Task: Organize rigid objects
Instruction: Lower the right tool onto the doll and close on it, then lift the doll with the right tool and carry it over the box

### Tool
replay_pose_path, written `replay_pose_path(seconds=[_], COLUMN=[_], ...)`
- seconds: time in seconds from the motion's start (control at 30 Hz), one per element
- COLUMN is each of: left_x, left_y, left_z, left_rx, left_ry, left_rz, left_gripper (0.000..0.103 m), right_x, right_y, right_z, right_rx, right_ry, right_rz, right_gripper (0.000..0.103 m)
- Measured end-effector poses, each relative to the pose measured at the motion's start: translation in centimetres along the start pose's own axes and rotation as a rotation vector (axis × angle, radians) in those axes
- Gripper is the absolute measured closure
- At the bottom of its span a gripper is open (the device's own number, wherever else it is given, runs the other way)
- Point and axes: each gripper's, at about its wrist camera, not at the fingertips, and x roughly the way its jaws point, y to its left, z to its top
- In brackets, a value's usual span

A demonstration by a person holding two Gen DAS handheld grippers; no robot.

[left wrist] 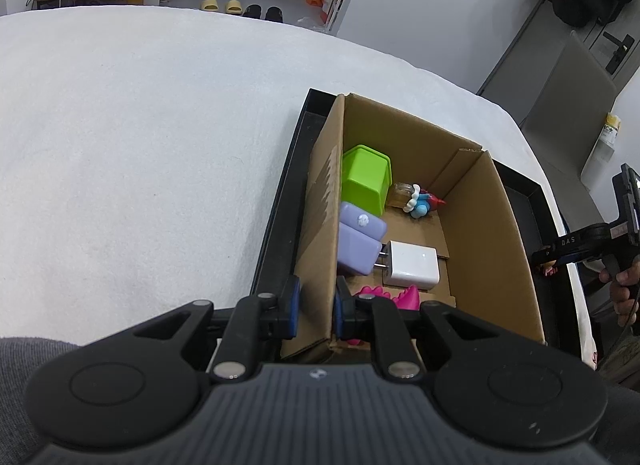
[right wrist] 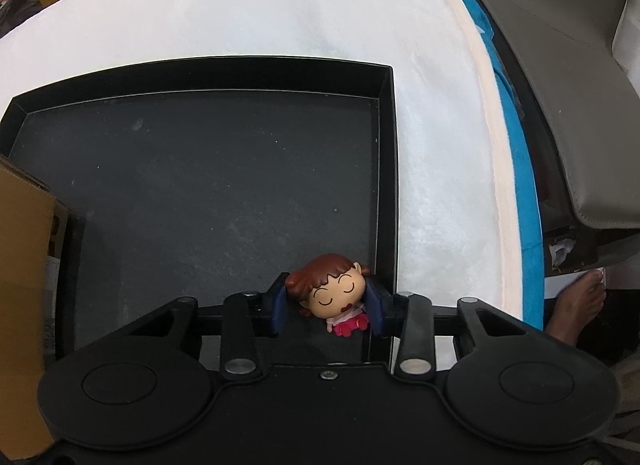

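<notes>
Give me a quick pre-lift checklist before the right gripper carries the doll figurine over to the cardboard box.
1. Right gripper shut on the doll figurine: ok, pads against both sides of its head.
2. Figurine lying in the black tray, near its corner: ok.
3. Left gripper clamped on the cardboard box wall, steadying it: ok.
4. Free floor space in the box: ok, bare cardboard right of the white charger.
5. Grip firm enough to lift: cannot tell.

Brown-haired doll figurine [right wrist: 334, 297] lies (eyes closed) in black tray [right wrist: 384, 81].
</notes>
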Motion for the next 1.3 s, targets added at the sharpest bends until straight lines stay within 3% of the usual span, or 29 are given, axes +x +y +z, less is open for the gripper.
replay_pose_path(seconds=[1.03, 1.3], left_x=[-0.3, -0.4], left_y=[0.1, 0.3], left_z=[0.1, 0.1], left_rx=[-0.013, -0.014], left_ry=[0.001, 0.002], left_rz=[-0.017, -0.022], left_gripper=[0.087, 0.087], right_x=[-9.7, -11.7], right_y=[7.3, 10.1], right_z=[-1.1, -0.9], right_rx=[-0.122, -0.135], right_ry=[-0.126, -0.14], right_rz=[0.11, 0.192], right_gripper=[0.065, 0.065])
